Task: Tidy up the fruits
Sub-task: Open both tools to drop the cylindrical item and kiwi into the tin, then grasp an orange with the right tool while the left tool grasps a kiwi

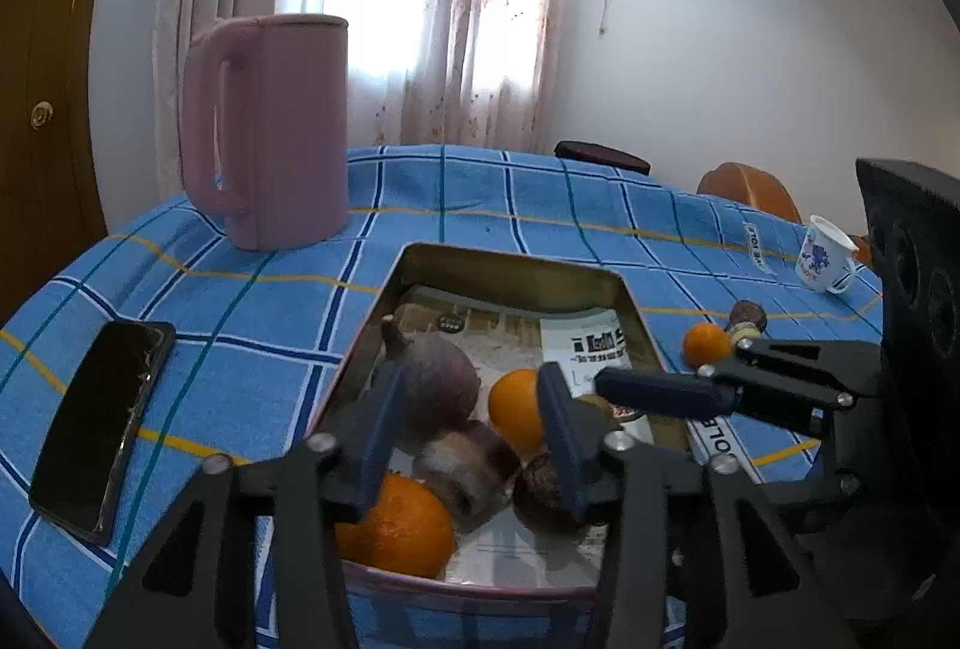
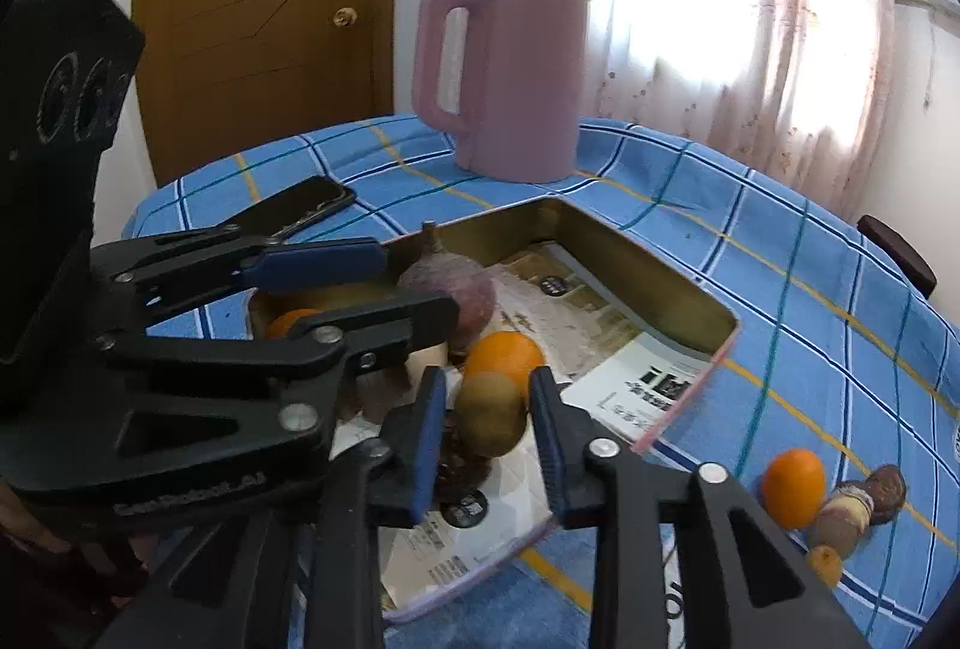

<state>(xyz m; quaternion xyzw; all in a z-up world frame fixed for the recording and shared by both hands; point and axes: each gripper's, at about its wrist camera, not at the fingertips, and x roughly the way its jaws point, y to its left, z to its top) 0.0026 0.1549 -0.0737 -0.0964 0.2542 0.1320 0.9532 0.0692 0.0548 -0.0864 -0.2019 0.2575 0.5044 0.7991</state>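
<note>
The tray [image 1: 516, 268] looks like metal, its inner walls a dull brassy gold with a soft sheen, and its floor is lined with printed paper [image 2: 648, 379], matt. The tablecloth [image 1: 252, 301] is woven checked cloth, matt and slightly rumpled. The pink jug [image 1: 270, 126] at the far left looks like smooth matt plastic. The phone [image 1: 99, 427] has a glossy black glass face. The oranges [image 1: 399, 529] have shiny, finely pitted skin; the kiwi [image 2: 492, 412] is dull and fuzzy. The left gripper [image 1: 471, 445] and right gripper [image 2: 489, 445] are matt black plastic with blue pads [image 2: 429, 439] and bright metal screws. The door [image 2: 258, 18] is smooth varnished wood. The cup [image 1: 825, 253] at the far right is glossy white.
</note>
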